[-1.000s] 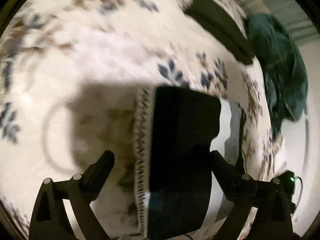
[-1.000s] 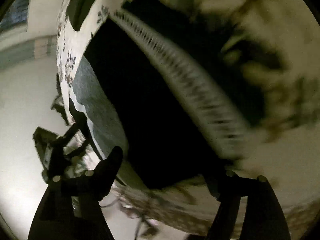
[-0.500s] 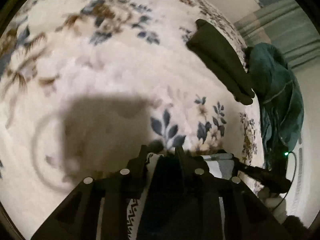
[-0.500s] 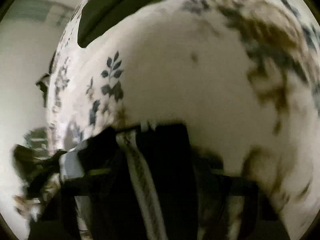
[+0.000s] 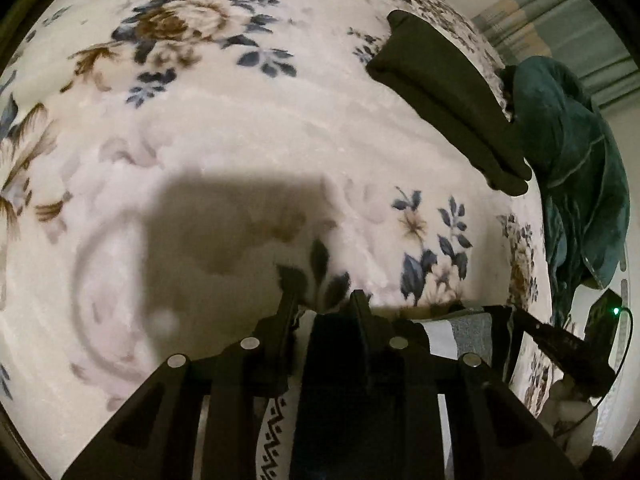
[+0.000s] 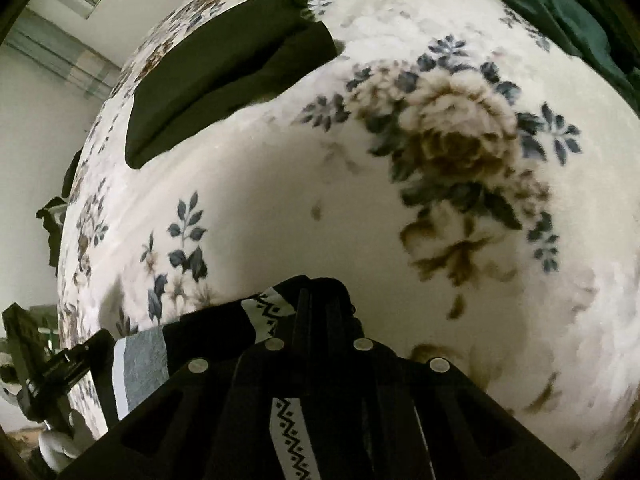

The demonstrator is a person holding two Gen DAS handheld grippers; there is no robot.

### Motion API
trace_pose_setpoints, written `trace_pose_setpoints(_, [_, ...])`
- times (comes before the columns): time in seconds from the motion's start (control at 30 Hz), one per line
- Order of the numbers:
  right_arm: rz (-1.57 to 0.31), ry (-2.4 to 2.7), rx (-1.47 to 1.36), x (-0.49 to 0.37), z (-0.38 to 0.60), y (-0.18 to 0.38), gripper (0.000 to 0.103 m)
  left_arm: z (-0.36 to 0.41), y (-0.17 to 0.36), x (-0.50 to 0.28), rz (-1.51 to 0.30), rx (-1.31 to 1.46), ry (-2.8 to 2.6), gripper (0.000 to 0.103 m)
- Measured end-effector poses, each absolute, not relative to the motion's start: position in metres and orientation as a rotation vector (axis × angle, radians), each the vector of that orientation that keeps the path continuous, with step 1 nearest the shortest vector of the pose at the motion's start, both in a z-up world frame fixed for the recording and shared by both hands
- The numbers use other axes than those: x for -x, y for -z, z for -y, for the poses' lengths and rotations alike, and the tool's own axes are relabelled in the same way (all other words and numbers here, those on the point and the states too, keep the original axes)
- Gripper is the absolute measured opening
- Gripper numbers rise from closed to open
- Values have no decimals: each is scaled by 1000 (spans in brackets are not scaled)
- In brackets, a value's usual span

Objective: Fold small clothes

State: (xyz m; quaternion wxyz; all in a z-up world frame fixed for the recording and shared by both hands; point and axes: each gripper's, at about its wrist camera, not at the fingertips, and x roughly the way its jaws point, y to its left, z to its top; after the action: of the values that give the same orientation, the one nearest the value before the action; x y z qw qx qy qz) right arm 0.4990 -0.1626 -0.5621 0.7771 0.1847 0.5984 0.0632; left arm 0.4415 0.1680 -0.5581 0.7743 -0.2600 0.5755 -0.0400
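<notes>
Black knit fabric with a white zigzag-patterned band and a grey-and-white striped edge, a small garment (image 5: 340,360), hangs bunched between both claws over a cream plush bedspread printed with blue and brown flowers (image 5: 240,128); in the left wrist view the left claw (image 5: 324,300) has its two dark fingers drawn close together with the black cloth pinched between them, so it is clenched on the small garment; the patterned band (image 5: 276,432) runs down under the left finger, and the grey striped edge (image 5: 460,332) lies to the right of the claw; a broad shadow falls on the bedspread just ahead of the fingers; in the right wrist view the right claw (image 6: 324,300) is fully clenched, its fingers pressed together with a fold of the same small garment (image 6: 208,332) caught between them, the zigzag band (image 6: 292,436) passing beneath the claw body; the garment's upper edge sits at the fingertips, near the bedspread's edge; farther across the bed lies a dark olive folded cloth (image 5: 448,96), well apart from the claws; beyond it, at the bed's far side, a teal green crumpled blanket (image 5: 572,168) drapes downward; a small green indicator light (image 5: 616,311) glows on a dark device at the right edge.
</notes>
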Motion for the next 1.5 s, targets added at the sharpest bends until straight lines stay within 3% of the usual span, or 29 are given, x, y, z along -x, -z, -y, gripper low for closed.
trace_pose_setpoints(0.1, [-1359, -178, -379, -510, 152, 572, 8, -177, 560, -438, -1290, 600, 90, 36])
trace_pose_setpoints(0.13, [-1423, -209, -398, -513, 152, 580, 11, -180, 558, -436, -1297, 615, 91, 44])
trace_pose_setpoints(0.17, [-1464, -214, -409, -512, 154, 585, 17, -184, 553, -431, -1295, 638, 108, 50])
trace_pose_setpoints(0.2, [-1479, -218, -413, -510, 156, 585, 32, -187, 546, -423, -1288, 638, 109, 54])
trace_pose_setpoints(0.27, [-1504, -257, -447, -494, 161, 579, 51, -190, 528, -402, -1266, 584, 71, 73])
trace_pose_setpoints(0.3, [-1516, -264, -458, -484, 164, 577, 55, -191, 521, -390, -1255, 550, 48, 77])
trace_pose_setpoints(0.37, [-1550, -280, -501, -452, 173, 574, 55, -193, 510, -349, -1253, 485, -31, 87])
trace_pose_setpoints(0.47, [-1613, -227, -582, -403, 188, 582, 56, -193, 523, -290, -1315, 470, -122, 89])
trace_pose_setpoints(0.53, [-1647, -213, -673, -376, 193, 593, 56, -192, 548, -248, -1391, 480, -194, 98])
trace_pose_setpoints(0.6, [-1679, -190, -737, -355, 193, 606, 53, -192, 578, -221, -1464, 491, -249, 98])
trace_pose_setpoints(0.63, [-1661, -172, -752, -347, 193, 608, 44, -193, 589, -213, -1481, 497, -266, 98])
trace_pose_setpoints(0.67, [-1640, -141, -743, -341, 194, 605, 9, -194, 596, -209, -1483, 503, -270, 98])
trace_pose_setpoints(0.73, [-1628, -104, -747, -334, 196, 599, 6, -195, 608, -208, -1472, 500, -255, 103])
trace_pose_setpoints(0.93, [-1617, -92, -683, -332, 202, 584, 7, -195, 622, -221, -1540, 472, -276, 103])
trace_pose_setpoints(0.97, [-1629, -100, -729, -333, 205, 588, 10, -195, 621, -221, -1537, 472, -277, 103])
trace_pose_setpoints(1.03, [-1666, -107, -826, -331, 210, 600, 31, -196, 622, -222, -1551, 476, -273, 103])
trace_pose_setpoints(1.07, [-1663, -96, -864, -329, 215, 601, 55, -196, 621, -224, -1562, 480, -273, 103])
trace_pose_setpoints(1.1, [-1640, -89, -901, -327, 221, 600, 66, -196, 619, -225, -1571, 486, -278, 103])
trace_pose_setpoints(1.23, [-1667, -74, -1026, -308, 227, 615, 69, -199, 599, -231, -1533, 513, -301, 103])
trace_pose_setpoints(1.27, [-1711, -87, -1085, -302, 221, 629, 69, -200, 590, -231, -1505, 523, -309, 103])
trace_pose_setpoints(1.3, [-1721, -94, -1131, -299, 218, 637, 55, -201, 581, -231, -1484, 527, -320, 103])
trace_pose_setpoints(1.37, [-1645, -68, -1204, -291, 217, 636, 7, -202, 565, -236, -1442, 537, -333, 103])
trace_pose_setpoints(1.5, [-1557, -9, -1036, -278, 224, 597, 6, -198, 541, -259, -1381, 529, -306, 103])
